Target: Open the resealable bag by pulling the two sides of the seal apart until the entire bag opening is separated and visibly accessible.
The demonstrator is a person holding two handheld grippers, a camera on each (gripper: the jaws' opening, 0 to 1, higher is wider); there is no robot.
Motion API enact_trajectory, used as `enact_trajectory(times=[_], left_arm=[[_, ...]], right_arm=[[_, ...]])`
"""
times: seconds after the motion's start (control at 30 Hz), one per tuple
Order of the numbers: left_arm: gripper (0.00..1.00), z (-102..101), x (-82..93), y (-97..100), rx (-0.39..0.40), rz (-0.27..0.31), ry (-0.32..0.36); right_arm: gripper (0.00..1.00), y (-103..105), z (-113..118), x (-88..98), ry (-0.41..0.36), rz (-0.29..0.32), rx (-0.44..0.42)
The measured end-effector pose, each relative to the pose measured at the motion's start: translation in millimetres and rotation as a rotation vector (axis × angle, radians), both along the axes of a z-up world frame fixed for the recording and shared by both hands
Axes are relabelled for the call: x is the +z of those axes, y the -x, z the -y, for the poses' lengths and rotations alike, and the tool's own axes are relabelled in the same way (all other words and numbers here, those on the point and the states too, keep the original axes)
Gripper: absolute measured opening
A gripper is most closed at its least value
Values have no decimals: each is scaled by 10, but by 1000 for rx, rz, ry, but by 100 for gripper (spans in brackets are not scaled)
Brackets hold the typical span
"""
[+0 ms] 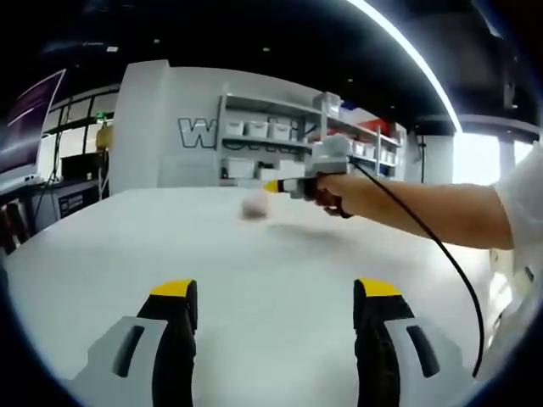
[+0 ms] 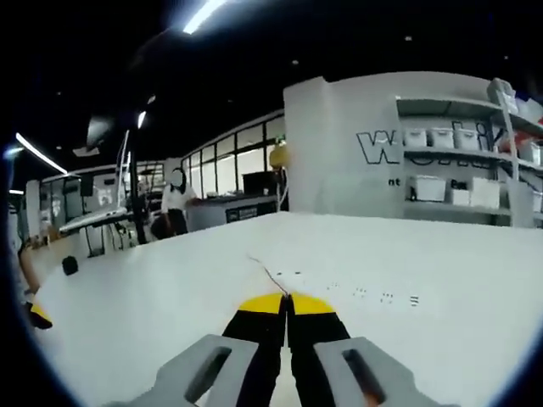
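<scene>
Left claw point(image 1: 276, 309) gapes wide over the white bench point(image 1: 254, 271); right claw point(image 2: 287, 307) is pinched together, holding nothing visible; one blurred pinkish object point(image 1: 254, 204) lies beyond.

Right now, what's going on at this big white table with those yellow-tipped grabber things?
A person is working with two hand-held grippers over a large white table. The left gripper hovers above the tabletop with its yellow-tipped jaws wide apart, holding nothing. The right gripper, held in the person's outstretched hand, has its jaws closed; whether they pinch anything is hard to tell. A small, blurry pale pink object, possibly the resealable bag, hangs or sits just in front of the right gripper. Its seal cannot be made out.
</scene>
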State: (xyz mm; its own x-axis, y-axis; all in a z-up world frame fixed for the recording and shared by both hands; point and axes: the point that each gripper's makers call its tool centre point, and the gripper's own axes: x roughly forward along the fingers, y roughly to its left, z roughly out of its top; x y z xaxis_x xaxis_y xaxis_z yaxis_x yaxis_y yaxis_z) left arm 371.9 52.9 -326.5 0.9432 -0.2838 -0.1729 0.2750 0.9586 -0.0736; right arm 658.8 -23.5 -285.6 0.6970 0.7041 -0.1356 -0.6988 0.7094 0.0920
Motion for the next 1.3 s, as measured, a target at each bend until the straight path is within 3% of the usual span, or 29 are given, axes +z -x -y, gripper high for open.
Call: enact_trajectory(times=[0.27,0.53,0.67,0.73,0.9,0.97,1.3], left_arm=[[75,-4,7,-6,2,1,6],[75,9,17,-14,-4,6,9],[75,19,14,-16,-8,5,8],[75,20,14,-15,-8,6,8],[75,26,24,-11,-11,8,12],[75,31,28,-8,-13,9,15],[74,32,32,-3,-14,10,20]], right_arm=[[0,-1,27,166,-56,-5,-1],[0,191,31,324,-120,10,28],[0,252,41,328,-128,16,36],[0,421,38,333,-133,19,42],[0,574,45,358,-146,19,48],[0,507,60,367,-152,11,48],[0,597,116,326,-181,-14,57]])
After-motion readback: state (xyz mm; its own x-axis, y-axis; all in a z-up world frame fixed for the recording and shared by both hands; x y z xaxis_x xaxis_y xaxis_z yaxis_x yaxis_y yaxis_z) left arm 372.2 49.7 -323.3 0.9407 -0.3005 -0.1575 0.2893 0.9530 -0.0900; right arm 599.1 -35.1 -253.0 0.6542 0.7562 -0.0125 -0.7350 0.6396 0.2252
